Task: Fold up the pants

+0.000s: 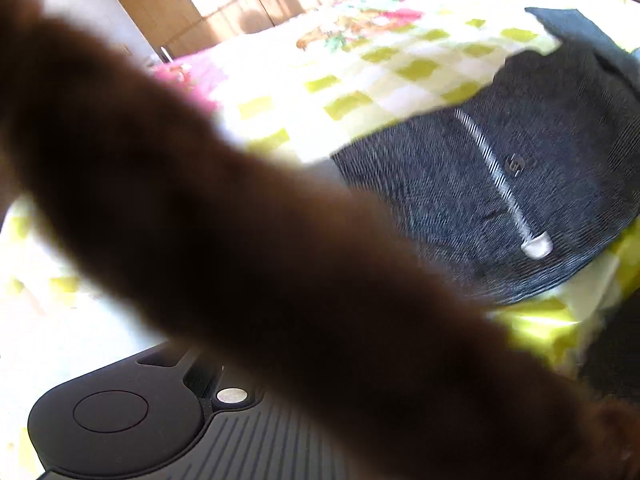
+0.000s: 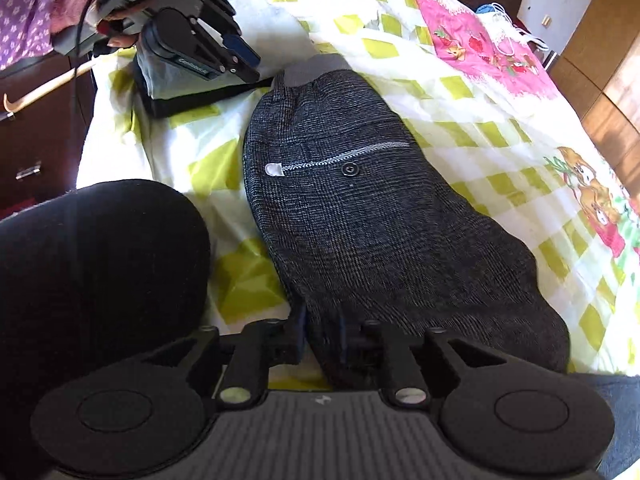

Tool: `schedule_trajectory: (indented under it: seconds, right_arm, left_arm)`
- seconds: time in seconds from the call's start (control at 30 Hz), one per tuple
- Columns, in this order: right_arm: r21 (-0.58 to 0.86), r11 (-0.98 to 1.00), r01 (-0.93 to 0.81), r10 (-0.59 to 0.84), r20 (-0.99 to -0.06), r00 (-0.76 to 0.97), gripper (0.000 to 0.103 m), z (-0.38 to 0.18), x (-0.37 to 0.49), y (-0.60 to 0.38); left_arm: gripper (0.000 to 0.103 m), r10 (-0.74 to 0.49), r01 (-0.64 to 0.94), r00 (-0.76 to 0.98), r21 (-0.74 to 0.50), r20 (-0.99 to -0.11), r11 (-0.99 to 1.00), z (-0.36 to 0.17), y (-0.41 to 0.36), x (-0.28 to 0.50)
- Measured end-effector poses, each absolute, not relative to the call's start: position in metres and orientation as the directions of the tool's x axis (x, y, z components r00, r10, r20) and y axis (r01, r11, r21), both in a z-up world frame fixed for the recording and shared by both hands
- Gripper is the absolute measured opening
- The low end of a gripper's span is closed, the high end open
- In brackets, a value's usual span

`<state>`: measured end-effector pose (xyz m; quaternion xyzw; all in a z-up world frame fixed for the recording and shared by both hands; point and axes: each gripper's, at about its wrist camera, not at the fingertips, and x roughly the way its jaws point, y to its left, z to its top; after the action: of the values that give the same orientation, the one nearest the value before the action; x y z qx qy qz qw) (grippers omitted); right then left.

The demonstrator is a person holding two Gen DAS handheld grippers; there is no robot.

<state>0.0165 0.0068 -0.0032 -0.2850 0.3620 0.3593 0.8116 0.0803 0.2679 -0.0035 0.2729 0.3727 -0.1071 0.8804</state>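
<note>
Dark grey knit pants [image 2: 380, 220] lie folded flat on the bed, waistband at the far end and a trimmed pocket with a snap facing up. My right gripper [image 2: 322, 338] is at their near end. Its jaws stand a little apart with the fabric edge between them, and the cloth rests on the sheet. My left gripper [image 2: 244, 60] hovers at the far left over another folded garment [image 2: 172, 96], its blue pads slightly apart and empty. In the left wrist view a blurred brown shape [image 1: 240, 240] hides the fingers, and the pants [image 1: 480, 200] show beyond it.
The bed has a yellow-checked sheet [image 2: 480, 140] with pink cartoon patches. A person's black-clad leg [image 2: 100, 260] presses against the bed at the near left. A dark dresser [image 2: 32, 140] stands at the left and wooden cupboards [image 1: 240, 0] behind the bed.
</note>
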Motion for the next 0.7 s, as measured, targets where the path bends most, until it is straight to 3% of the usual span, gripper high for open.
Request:
schedule_trajectory:
  seconds: [0.23, 0.53, 0.57, 0.6, 0.7]
  right_arm:
    - [-0.108, 0.785, -0.610, 0.358, -0.724, 0.590, 0.038, 0.031, 0.074, -0.045]
    - [0.092, 0.860, -0.502, 0.398, -0.736, 0.548, 0.042, -0.003, 0.189, -0.064]
    - [0.096, 0.864, -0.494, 0.392, -0.744, 0.541, 0.037, -0.008, 0.194, -0.061]
    - [0.099, 0.866, -0.490, 0.386, -0.754, 0.531, 0.025, -0.013, 0.198, -0.059]
    - [0.112, 0.873, -0.475, 0.389, -0.749, 0.537, 0.021, -0.018, 0.200, -0.062]
  left_arm:
    - [0.019, -0.150, 0.474, 0.729, 0.334, -0.668, 0.815, 0.014, 0.215, 0.079]
    - [0.019, -0.288, 0.614, 0.648, 0.261, -0.705, 0.745, -0.022, 0.137, 0.101]
    - [0.019, -0.294, 0.620, 0.644, 0.257, -0.707, 0.741, -0.023, 0.134, 0.103]
    - [0.019, -0.297, 0.623, 0.639, 0.251, -0.709, 0.741, -0.024, 0.132, 0.106]
    - [0.019, -0.312, 0.634, 0.630, 0.239, -0.711, 0.735, -0.023, 0.127, 0.108]
